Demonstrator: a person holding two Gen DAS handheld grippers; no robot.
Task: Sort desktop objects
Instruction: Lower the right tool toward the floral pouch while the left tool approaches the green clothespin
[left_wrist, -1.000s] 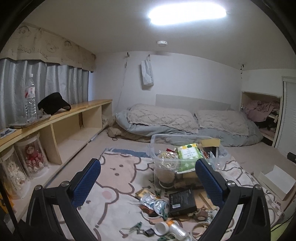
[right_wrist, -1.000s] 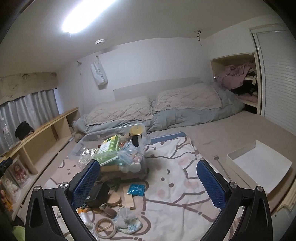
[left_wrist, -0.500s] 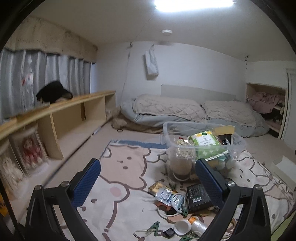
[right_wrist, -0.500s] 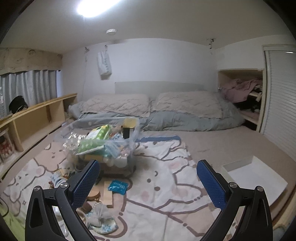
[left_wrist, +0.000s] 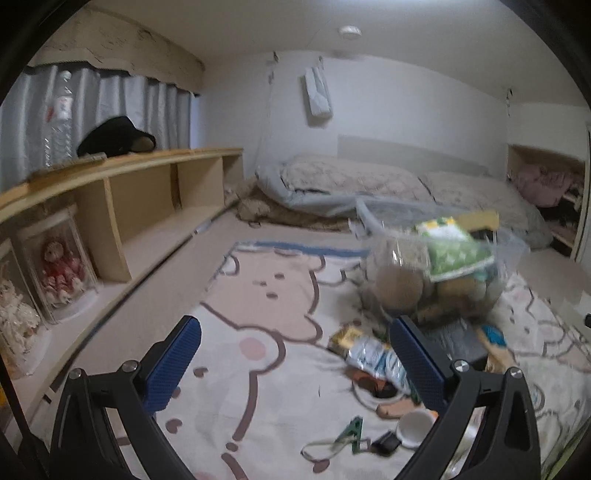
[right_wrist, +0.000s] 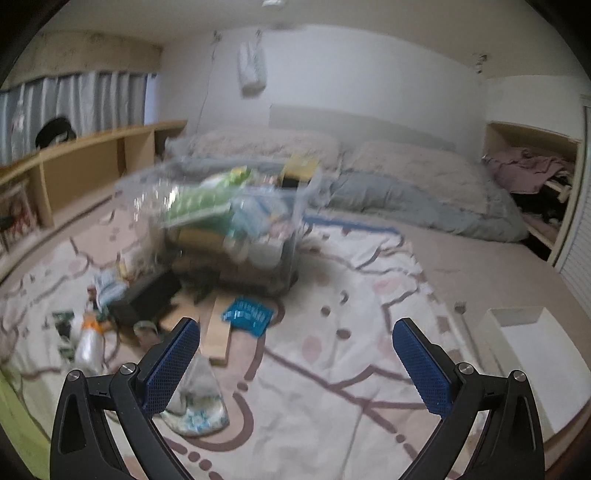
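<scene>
My cartoon blanket (right_wrist: 332, 350) covers the floor; a full clear bin (right_wrist: 236, 221) stands on it, with a blue packet (right_wrist: 248, 314), wood block (right_wrist: 218, 336) and black box (right_wrist: 147, 295) just before the bin.

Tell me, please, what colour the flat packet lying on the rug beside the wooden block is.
Blue packet; clearest in the right wrist view.

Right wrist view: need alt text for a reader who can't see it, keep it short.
The open, empty right gripper hovers above a cartoon-print blanket strewn with small items. Ahead, a clear plastic bin is full of packets; a teal packet and a wooden block lie before it. A white tray sits right; the frame is motion-blurred.
</scene>
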